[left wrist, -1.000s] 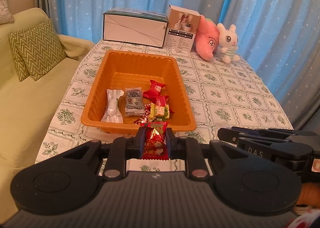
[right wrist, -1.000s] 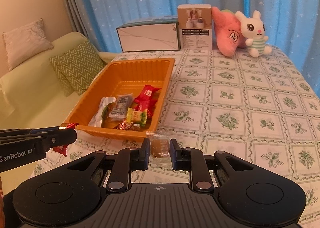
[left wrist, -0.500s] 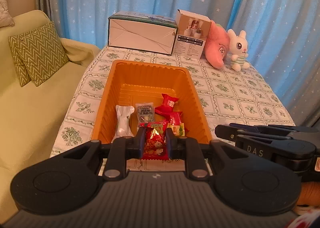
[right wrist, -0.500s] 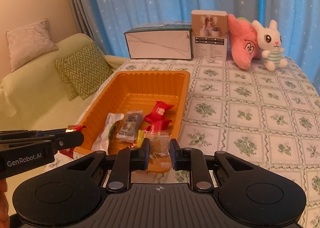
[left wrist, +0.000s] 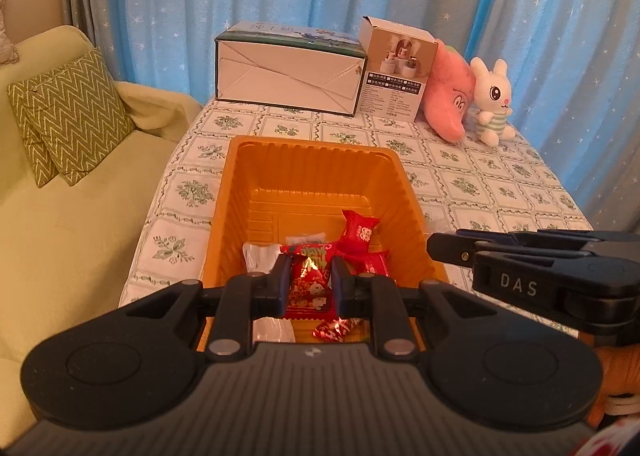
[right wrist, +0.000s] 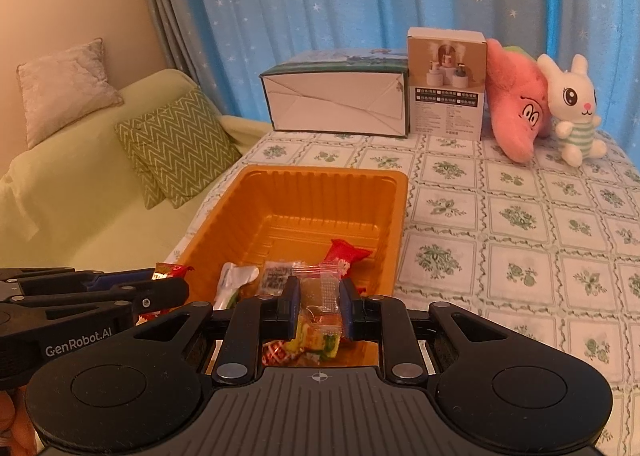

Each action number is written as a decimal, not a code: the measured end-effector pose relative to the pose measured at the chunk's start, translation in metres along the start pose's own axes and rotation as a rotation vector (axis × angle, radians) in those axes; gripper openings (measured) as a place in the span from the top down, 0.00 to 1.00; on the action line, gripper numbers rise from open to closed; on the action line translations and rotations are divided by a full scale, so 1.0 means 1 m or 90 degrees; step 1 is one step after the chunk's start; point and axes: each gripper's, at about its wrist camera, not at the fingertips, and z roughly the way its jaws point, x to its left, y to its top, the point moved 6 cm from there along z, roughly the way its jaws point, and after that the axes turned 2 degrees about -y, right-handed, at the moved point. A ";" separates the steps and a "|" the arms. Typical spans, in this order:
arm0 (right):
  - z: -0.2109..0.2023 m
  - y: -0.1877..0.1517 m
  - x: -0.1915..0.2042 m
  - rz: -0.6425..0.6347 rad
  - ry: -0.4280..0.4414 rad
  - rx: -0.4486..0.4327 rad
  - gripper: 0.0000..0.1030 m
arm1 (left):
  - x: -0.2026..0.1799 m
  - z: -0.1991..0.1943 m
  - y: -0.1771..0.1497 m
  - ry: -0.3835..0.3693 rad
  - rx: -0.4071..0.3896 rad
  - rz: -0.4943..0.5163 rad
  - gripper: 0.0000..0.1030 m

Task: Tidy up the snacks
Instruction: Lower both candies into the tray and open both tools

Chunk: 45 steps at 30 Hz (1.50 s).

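An orange tray (left wrist: 312, 172) (right wrist: 320, 200) sits on the patterned tablecloth and holds several wrapped snacks, among them a red packet (left wrist: 360, 232) and a white wrapper (left wrist: 258, 258). My left gripper (left wrist: 307, 280) is shut on a red and gold candy packet (left wrist: 310, 282), held over the tray's near end. My right gripper (right wrist: 319, 298) is shut on a clear packet with a brown snack (right wrist: 318, 292), also over the tray's near end. Each gripper shows in the other's view: the right one (left wrist: 444, 250), the left one (right wrist: 176, 288).
At the table's far edge stand a long white box (left wrist: 288, 76), a small product box (left wrist: 394, 84), a pink plush (left wrist: 448, 104) and a white bunny plush (left wrist: 490, 100). A green sofa with a zigzag cushion (left wrist: 68, 120) lies left of the table. Blue curtains hang behind.
Both grippers moved forward from in front of the tray's near rim to above the tray, each still holding its packet.
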 end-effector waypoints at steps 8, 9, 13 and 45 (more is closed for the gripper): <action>0.029 0.021 -0.010 0.010 0.003 0.010 0.79 | 0.005 0.034 0.025 -0.009 0.012 0.014 0.82; 0.033 0.023 -0.011 0.010 0.005 0.011 0.79 | 0.005 0.039 0.028 -0.010 0.013 0.018 0.82; 0.049 0.031 -0.014 0.013 0.013 0.019 0.79 | 0.011 0.058 0.040 -0.010 0.017 0.018 0.82; 0.086 0.057 -0.007 0.042 0.043 0.028 0.79 | 0.033 0.076 0.049 0.031 0.018 0.064 0.72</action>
